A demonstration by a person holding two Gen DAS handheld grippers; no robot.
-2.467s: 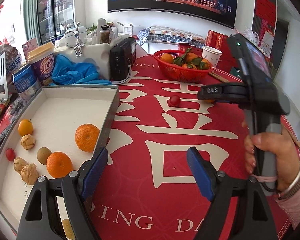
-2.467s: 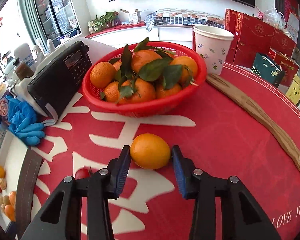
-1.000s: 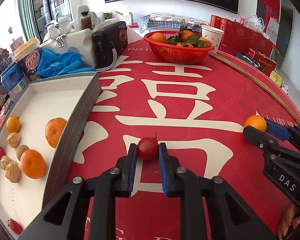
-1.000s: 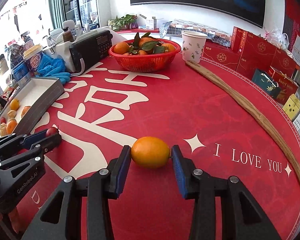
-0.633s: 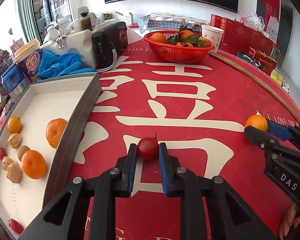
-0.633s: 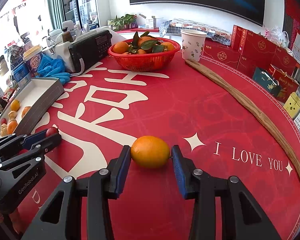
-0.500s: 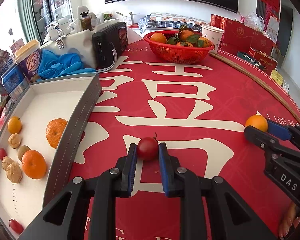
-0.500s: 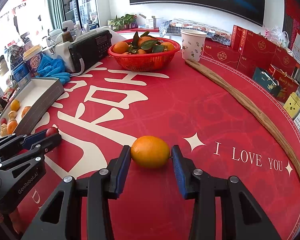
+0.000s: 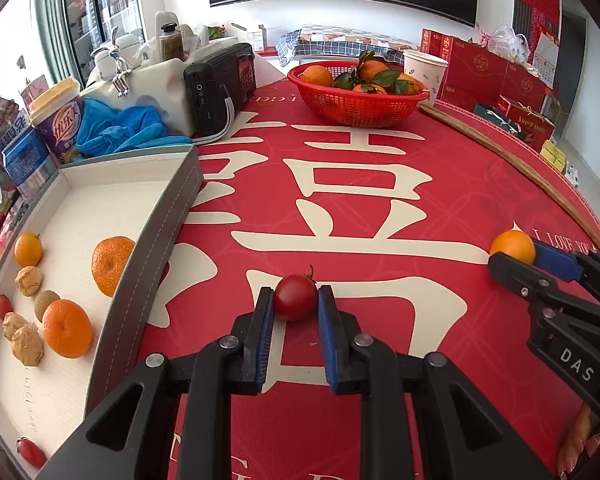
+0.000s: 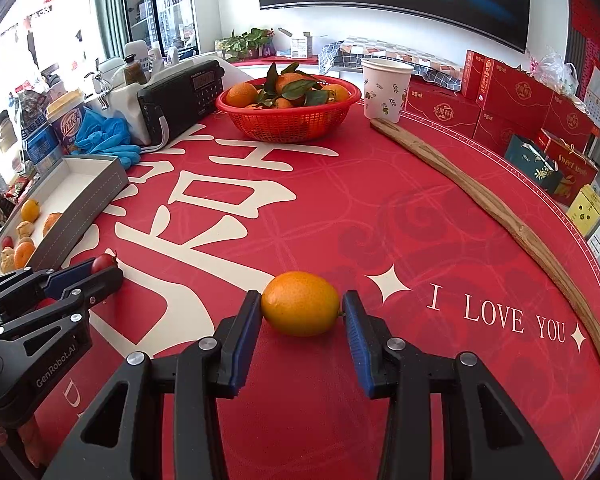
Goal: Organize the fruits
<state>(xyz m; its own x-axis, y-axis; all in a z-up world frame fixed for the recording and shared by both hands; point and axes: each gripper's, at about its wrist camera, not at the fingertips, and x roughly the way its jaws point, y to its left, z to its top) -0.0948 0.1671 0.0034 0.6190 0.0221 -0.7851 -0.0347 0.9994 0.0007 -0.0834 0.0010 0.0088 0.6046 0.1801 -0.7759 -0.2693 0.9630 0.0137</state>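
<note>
Lighting: bright, even daylight in both views, entering from the windows [image 9: 92, 20] at upper left, which are blown out to near white. Shadows: soft and short; a faint dark patch under the cherry tomato [image 9: 295, 297] and under the small orange fruit [image 10: 300, 303], and a dim band along the inner wall of the tray [image 9: 152, 264]. Glare: mild sheen on the red tablecloth [image 10: 380, 220] and small highlights on both fruits. Focus: sharp through the centre, with printed letters legible; distant shelves and boxes slightly soft. Distortion: strong fisheye bending, the table rim curving, black vignette in all corners. Motion blur: none visible.
</note>
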